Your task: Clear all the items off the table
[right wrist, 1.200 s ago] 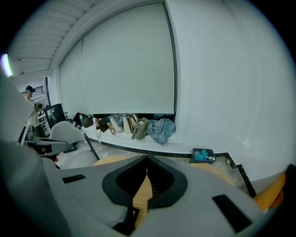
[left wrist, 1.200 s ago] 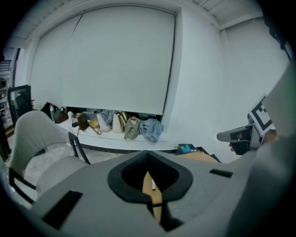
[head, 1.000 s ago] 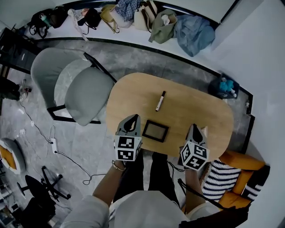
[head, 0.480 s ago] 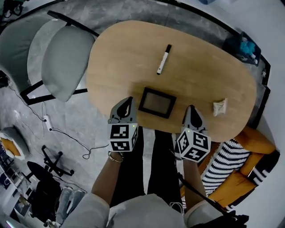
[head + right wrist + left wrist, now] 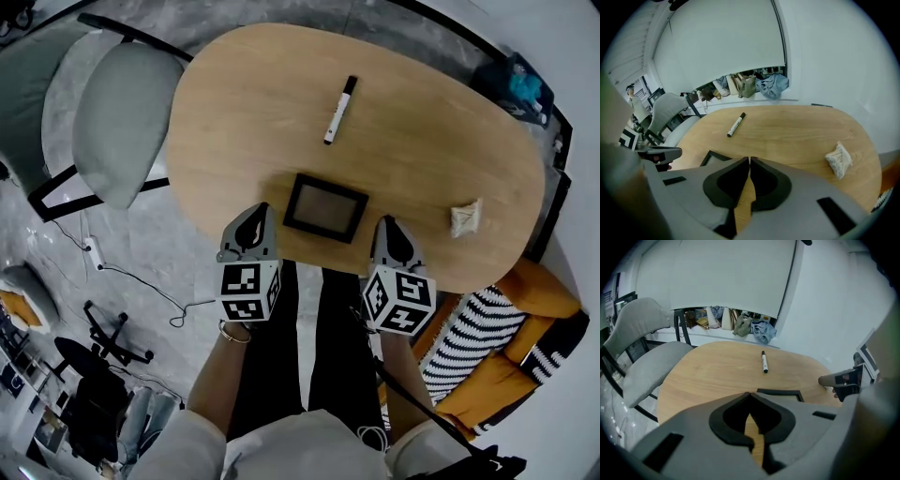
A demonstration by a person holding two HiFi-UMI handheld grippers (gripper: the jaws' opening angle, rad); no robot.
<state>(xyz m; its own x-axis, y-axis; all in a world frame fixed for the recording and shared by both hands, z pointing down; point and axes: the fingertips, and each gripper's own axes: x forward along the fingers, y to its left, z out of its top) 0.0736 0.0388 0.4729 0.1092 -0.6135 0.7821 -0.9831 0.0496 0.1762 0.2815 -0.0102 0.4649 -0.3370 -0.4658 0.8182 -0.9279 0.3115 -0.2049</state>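
Gripper bodies hide most of the black picture frame (image 5: 325,207) in both gripper views. It lies flat near the wooden table (image 5: 244,103) edge closest to you, flanked by your left gripper (image 5: 256,216) and right gripper (image 5: 385,225), both closed and empty. The white marker (image 5: 339,110) lies beyond it. The pale crumpled thing (image 5: 465,217) is hard to identify.

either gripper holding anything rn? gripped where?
Nothing is held. Left gripper and right gripper both have their jaws together with nothing between them.

Seemingly open tabletop (image 5: 253,103) between frame (image 5: 325,207), marker (image 5: 340,110)
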